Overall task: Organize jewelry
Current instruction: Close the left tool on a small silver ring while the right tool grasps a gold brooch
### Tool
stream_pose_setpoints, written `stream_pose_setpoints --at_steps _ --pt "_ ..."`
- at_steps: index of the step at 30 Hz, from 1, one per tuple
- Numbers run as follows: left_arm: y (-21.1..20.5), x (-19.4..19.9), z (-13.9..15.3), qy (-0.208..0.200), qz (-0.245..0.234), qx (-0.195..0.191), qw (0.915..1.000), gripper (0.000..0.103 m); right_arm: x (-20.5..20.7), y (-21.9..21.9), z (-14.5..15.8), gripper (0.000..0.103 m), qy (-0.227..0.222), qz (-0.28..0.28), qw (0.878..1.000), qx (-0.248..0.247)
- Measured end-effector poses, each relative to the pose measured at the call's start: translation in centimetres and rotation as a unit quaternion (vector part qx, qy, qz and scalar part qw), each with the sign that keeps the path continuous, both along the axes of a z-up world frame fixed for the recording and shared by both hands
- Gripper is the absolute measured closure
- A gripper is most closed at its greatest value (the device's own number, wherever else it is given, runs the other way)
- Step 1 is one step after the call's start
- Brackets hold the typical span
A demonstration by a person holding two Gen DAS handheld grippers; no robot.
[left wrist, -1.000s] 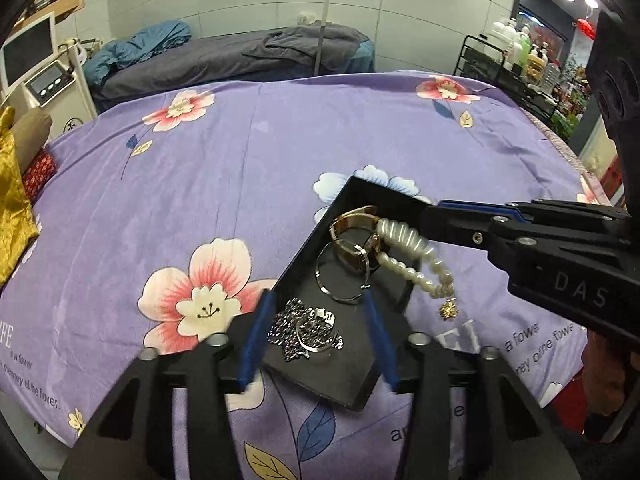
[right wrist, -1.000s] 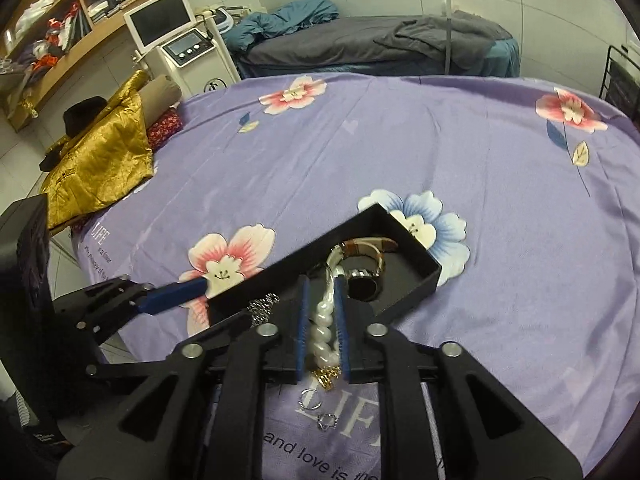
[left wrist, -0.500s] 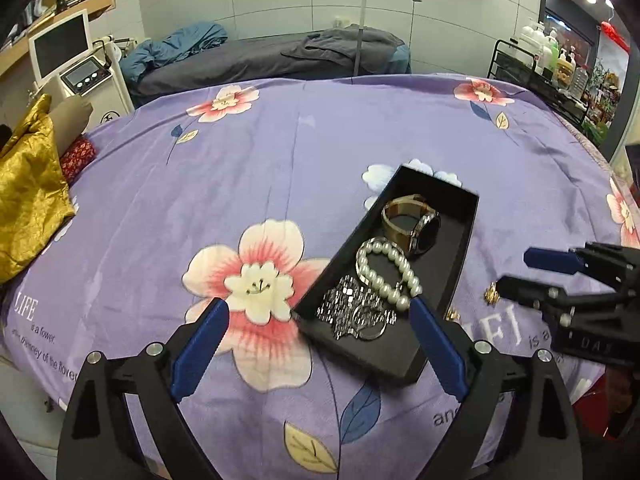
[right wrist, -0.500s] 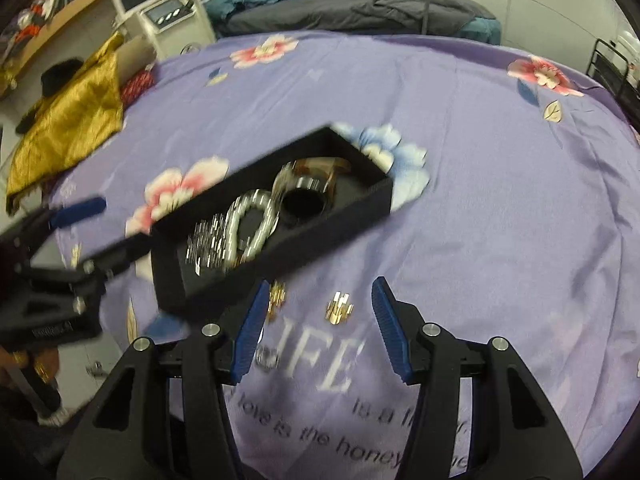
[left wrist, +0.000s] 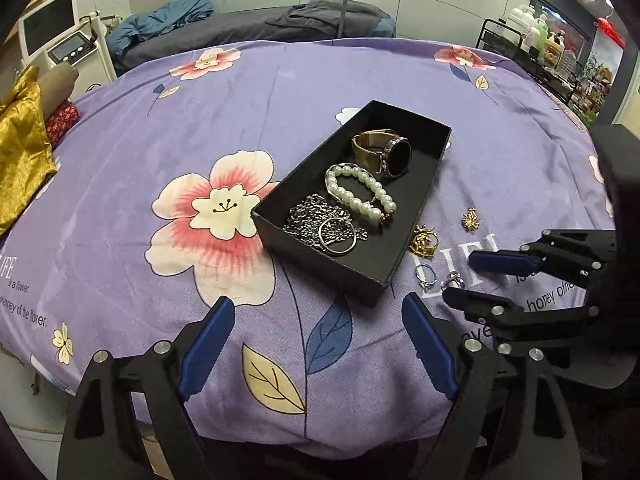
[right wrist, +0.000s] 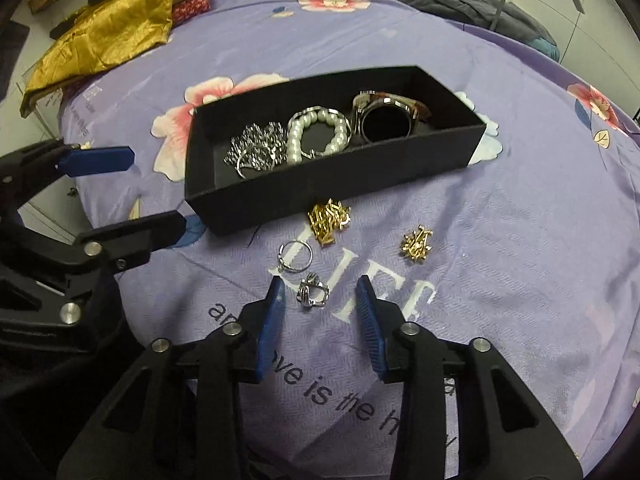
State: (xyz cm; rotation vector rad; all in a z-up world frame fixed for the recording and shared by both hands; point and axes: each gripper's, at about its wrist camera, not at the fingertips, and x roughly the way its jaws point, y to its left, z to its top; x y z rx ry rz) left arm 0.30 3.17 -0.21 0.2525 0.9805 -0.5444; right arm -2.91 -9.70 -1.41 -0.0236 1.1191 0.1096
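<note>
With watch, pearls and chain already boxed, the chunky silver ring (right wrist: 312,291) is framed by the closing, still-unclamped jaws of the right gripper (right wrist: 320,316), so a lower, centred pinch is called for, while the left gripper (left wrist: 316,344) is held with jaws wide, narrowing and empty

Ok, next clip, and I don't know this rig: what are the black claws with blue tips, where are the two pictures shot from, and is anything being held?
No robot here: a person holds a hand-held claw in each hand, with a fisheye camera on each looking along its two fingers. One picture looks over the left claw, the other over the right claw; each also shows the other claw at its edge.

On the purple flowered bedspread sits a black tray holding a watch, a pearl bracelet and a silver chain. Outside it lie two gold pieces, a thin silver ring and a chunky silver ring.

Neither claw holds anything. The left stands wide, its jaws closing. The right's jaws are closing around the chunky ring without touching it yet.
</note>
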Motion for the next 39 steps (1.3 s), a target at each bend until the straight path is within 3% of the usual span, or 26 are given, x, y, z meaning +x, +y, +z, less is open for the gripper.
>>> stream_pose_setpoints --at_steps 2,4,9,15,20,30,31,33,35,39 --pt "-0.3 -0.2 -0.1 0.001 -0.005 0.002 1.0000 0.023 0.0 -0.1 -0.2 0.067 0.001 -0.002 1.000 0.000" --pt "-0.5 -0.3 -0.3 0.003 -0.010 0.006 0.9999 0.032 -0.1 0.0 -0.4 0.072 0.000 -0.005 1.000 -0.006" --pt "-1.2 -1.0 -0.1 -0.002 -0.027 0.011 0.9996 0.053 0.0 -1.0 -0.4 0.095 0.003 -0.030 1.000 -0.002" --pt "-3.7 -2.9 0.2 -0.005 -0.099 0.005 0.9951 0.062 -0.4 -2.9 0.0 0.100 0.004 -0.063 0.997 0.032" --pt "-5.9 -3.2 -1.5 -0.004 -0.131 0.019 0.9912 0.062 -0.8 -4.5 -0.1 0.099 0.013 -0.088 0.993 0.083" --pt "-4.9 -0.3 -2.6 0.005 -0.088 0.020 0.9959 0.062 -0.9 -4.8 -0.2 0.096 0.016 -0.095 0.990 0.100" --pt "-4.6 0.1 -2.6 0.007 -0.080 0.017 0.9966 0.062 -0.8 -4.7 -0.2 0.094 0.017 -0.094 0.990 0.101" --pt "-4.3 0.6 -2.6 0.016 -0.065 0.004 0.9977 0.061 -0.7 -4.7 -0.1 0.075 0.014 -0.094 0.989 0.112" --pt "-4.4 0.5 -2.2 0.021 -0.065 -0.008 0.9976 0.052 -0.8 -4.8 0.0 0.067 0.008 -0.100 0.988 0.116" --pt "-6.2 -1.5 -1.8 -0.027 -0.109 0.025 0.9934 0.053 -0.8 -5.0 0.4 0.066 0.002 -0.104 0.990 0.092"
